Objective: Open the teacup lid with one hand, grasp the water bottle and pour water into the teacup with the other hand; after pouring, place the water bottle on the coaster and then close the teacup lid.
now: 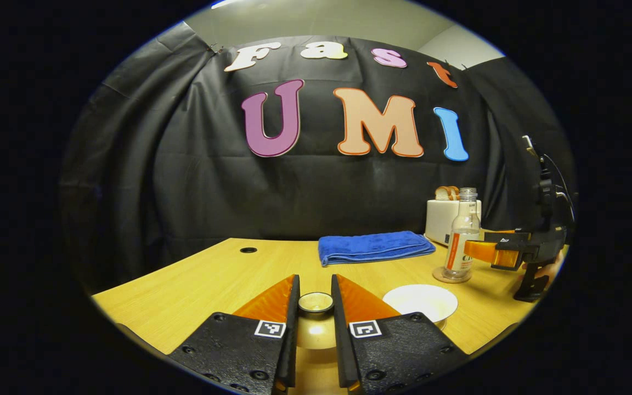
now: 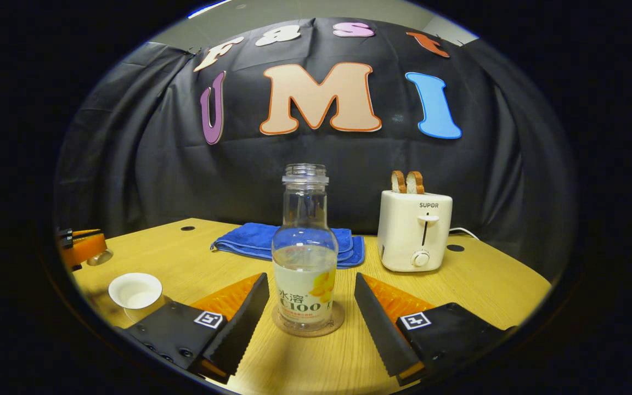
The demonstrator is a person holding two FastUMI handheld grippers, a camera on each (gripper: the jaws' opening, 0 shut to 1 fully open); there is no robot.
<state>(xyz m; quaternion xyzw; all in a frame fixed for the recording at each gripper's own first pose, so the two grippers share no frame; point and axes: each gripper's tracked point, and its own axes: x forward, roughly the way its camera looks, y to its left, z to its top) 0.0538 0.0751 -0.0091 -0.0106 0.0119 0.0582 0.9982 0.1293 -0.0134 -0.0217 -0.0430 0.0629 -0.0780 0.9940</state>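
Bottle [image 2: 305,258] stands on its coaster [image 2: 333,325] on the worktop [image 2: 480,285], between my open right tongs [image 2: 310,318]. My left tongs [image 1: 315,307] pinch the teacup lid [image 1: 316,303] beside the teacup [image 1: 420,300].

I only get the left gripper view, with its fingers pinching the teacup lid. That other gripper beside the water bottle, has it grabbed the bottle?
Observer: No. In the right gripper view the right gripper is open, with one finger on each side of the water bottle and neither touching it.
Operator: Is there anything in the bottle?
Observer: Yes, clear liquid up to about half its height. The bottle has no cap and stands upright on the coaster.
Operator: What's on the front of that white box behind it?
Observer: That is a toaster. Its front has a slide lever with a round dial below it.
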